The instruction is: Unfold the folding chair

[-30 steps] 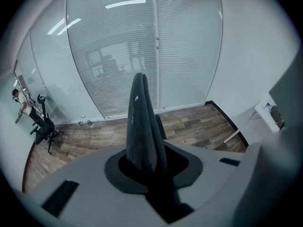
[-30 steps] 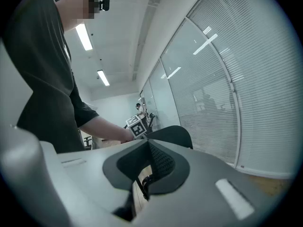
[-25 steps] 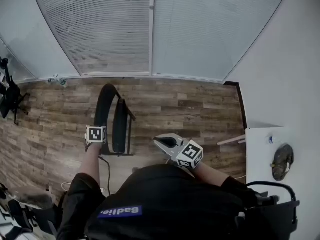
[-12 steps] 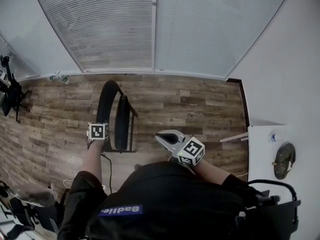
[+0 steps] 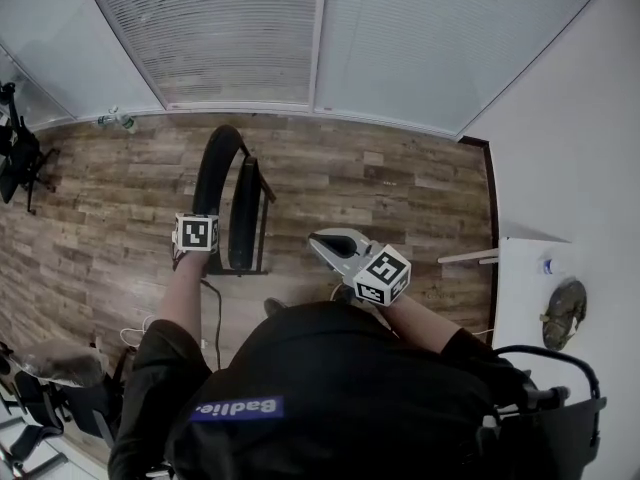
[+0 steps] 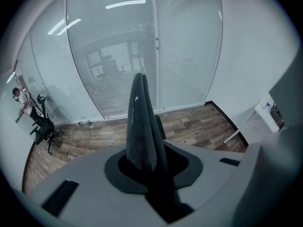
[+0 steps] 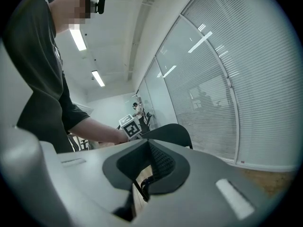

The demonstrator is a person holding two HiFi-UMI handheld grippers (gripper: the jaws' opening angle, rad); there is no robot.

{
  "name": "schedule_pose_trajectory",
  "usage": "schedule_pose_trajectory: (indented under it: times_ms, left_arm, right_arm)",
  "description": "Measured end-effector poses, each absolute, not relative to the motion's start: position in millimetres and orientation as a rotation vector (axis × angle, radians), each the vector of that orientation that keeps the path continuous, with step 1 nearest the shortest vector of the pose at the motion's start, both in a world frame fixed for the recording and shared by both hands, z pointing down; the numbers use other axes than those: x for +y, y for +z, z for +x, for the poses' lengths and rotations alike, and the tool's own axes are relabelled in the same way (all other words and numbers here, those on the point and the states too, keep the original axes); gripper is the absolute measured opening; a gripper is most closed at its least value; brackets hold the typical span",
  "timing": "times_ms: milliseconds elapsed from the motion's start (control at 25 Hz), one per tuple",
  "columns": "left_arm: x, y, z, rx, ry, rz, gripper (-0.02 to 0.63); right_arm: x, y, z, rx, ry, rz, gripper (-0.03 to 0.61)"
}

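The black folding chair [image 5: 240, 203] stands folded on the wooden floor in front of me. My left gripper [image 5: 203, 247] is at the top of its curved backrest. In the left gripper view the backrest edge [image 6: 140, 112] runs up between the jaws, and my left gripper [image 6: 143, 161] is shut on it. My right gripper [image 5: 320, 241] hovers to the right of the chair, apart from it, shut with nothing in it. In the right gripper view the closed right gripper [image 7: 149, 168] points toward the chair back [image 7: 171, 134] and the left gripper's marker cube [image 7: 131, 126].
A white table [image 5: 522, 298] with a round object [image 5: 564, 313] stands at the right, and a black office chair [image 5: 548, 408] sits at the bottom right. Glass walls with blinds [image 5: 300, 38] close the far side. A cable [image 5: 212, 313] lies on the floor near my feet.
My right gripper has shifted a little, still shut and empty. The left gripper keeps its hold on the chair back. The head view has tilted slightly.
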State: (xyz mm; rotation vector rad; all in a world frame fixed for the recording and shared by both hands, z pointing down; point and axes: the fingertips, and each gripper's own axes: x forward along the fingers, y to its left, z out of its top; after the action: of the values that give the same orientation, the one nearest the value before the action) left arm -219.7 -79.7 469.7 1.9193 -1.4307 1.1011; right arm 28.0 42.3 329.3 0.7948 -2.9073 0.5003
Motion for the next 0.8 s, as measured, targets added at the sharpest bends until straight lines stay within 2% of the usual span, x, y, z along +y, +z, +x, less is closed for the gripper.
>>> schedule_pose_trajectory:
  times_ms: [440,800]
  left_arm:
    - [-87.4,467.2,-227.7,-1.433,1.099,1.927,0.078]
    - [-86.8,470.7,-235.9,-1.431,1.101,1.926,0.078]
  right_arm:
    - [18.8,362.7,-2.3,-2.834,0.59,0.754,0.003]
    - [-2.1,411.8,-31.3,-2.755,0.789,0.763,0.005]
